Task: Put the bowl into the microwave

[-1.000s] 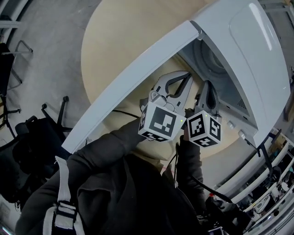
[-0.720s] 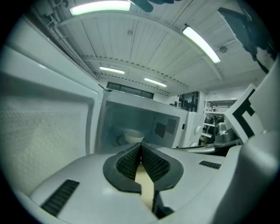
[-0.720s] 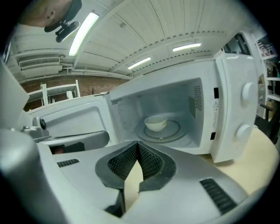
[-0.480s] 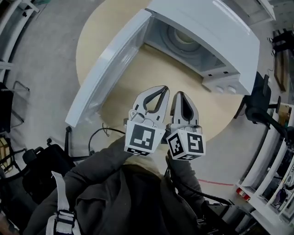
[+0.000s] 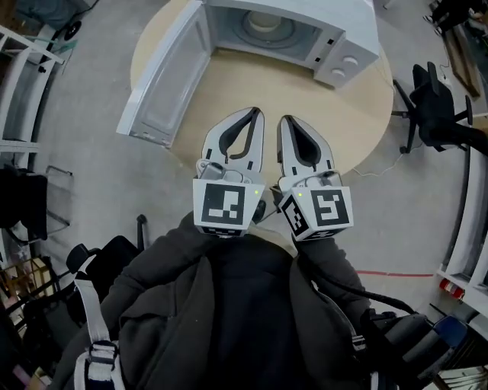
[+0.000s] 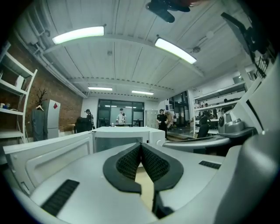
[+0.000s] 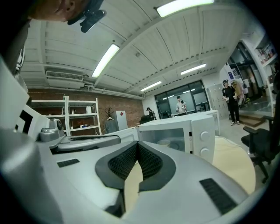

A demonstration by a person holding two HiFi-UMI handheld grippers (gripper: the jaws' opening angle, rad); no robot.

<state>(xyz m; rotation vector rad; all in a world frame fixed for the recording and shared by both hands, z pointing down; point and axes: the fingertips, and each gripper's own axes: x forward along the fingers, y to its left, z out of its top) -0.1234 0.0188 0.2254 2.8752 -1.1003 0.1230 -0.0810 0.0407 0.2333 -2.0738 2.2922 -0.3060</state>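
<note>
A white microwave [image 5: 305, 30] stands at the far side of the round wooden table [image 5: 335, 114], its door [image 5: 164, 72] swung wide open to the left. A pale bowl [image 5: 263, 19] sits inside the cavity on the turntable; the right gripper view also shows this bowl [image 7: 164, 142] inside the microwave [image 7: 192, 131]. My left gripper [image 5: 257, 113] and right gripper [image 5: 283, 120] hang side by side over the table's near edge, well short of the microwave. Both are shut with nothing between the pads. In the left gripper view my left gripper [image 6: 141, 147] points at the microwave [image 6: 124, 136].
Black office chairs [image 5: 438, 107] stand right of the table, and white shelving [image 5: 23, 84] stands at the left. A dark chair [image 5: 91, 263] is near my left side. A cable [image 5: 374, 169] trails off the table's right edge. People stand far off [image 6: 120, 117] in the room.
Both grippers have drawn back from the microwave's opening towards me, staying shut. The view has pulled away, so the microwave now lies far at the top with the bowl inside.
</note>
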